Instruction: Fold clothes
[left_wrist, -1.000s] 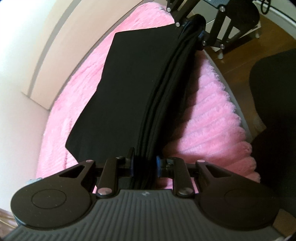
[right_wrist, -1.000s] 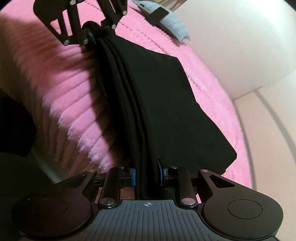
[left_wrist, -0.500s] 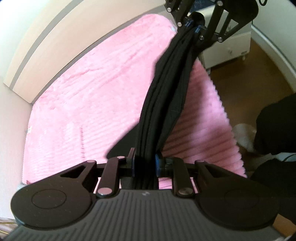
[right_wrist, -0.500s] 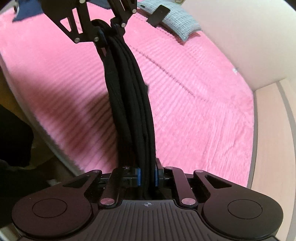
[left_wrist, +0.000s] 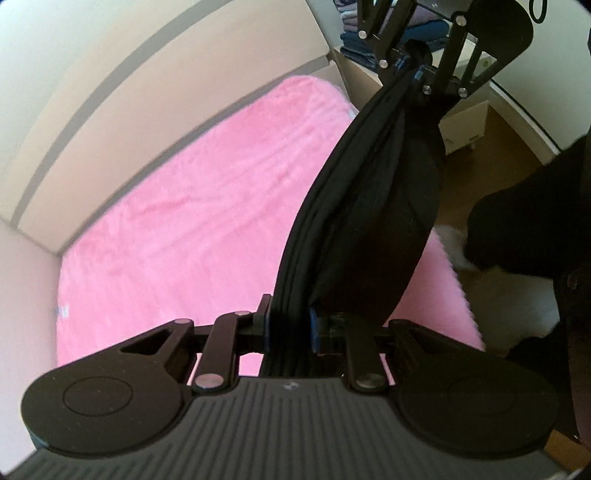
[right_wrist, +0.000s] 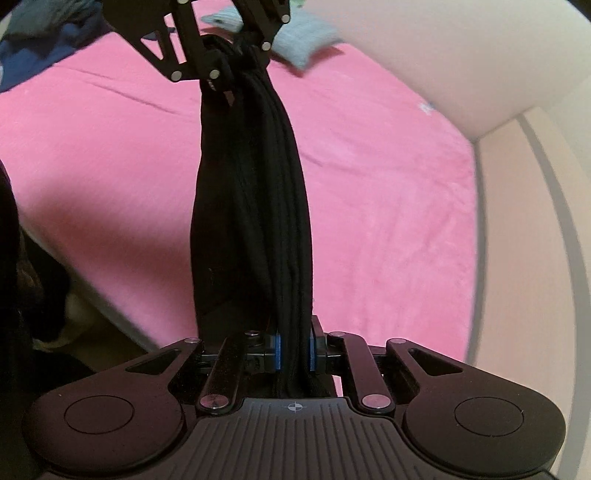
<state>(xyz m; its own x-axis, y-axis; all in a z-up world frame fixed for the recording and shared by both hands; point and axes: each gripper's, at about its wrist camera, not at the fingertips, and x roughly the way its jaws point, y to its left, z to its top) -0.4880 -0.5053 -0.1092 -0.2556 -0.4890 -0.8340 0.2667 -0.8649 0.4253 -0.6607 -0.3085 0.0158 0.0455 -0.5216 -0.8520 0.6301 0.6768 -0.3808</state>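
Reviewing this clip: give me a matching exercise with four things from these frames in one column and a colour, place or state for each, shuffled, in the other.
Things:
1. black garment
2. blanket
3. left hand-held gripper
4. pillow

Descriptions:
A. pink, spread over the bed
B. light blue-grey, at the bed's far end
C. hanging bunched between both grippers
D. clamped shut on dark cloth

Pairs: 1-C, 2-A, 3-D, 4-B

Left wrist view looks steeply down along its fingers, high over the pink bed (left_wrist: 177, 221), with the right gripper (left_wrist: 415, 72) at the top of the frame. Right wrist view looks back the other way, left gripper (right_wrist: 229, 62) up top. Both share the bed and the black cloth (right_wrist: 255, 206) strung between them, filling the near foreground.
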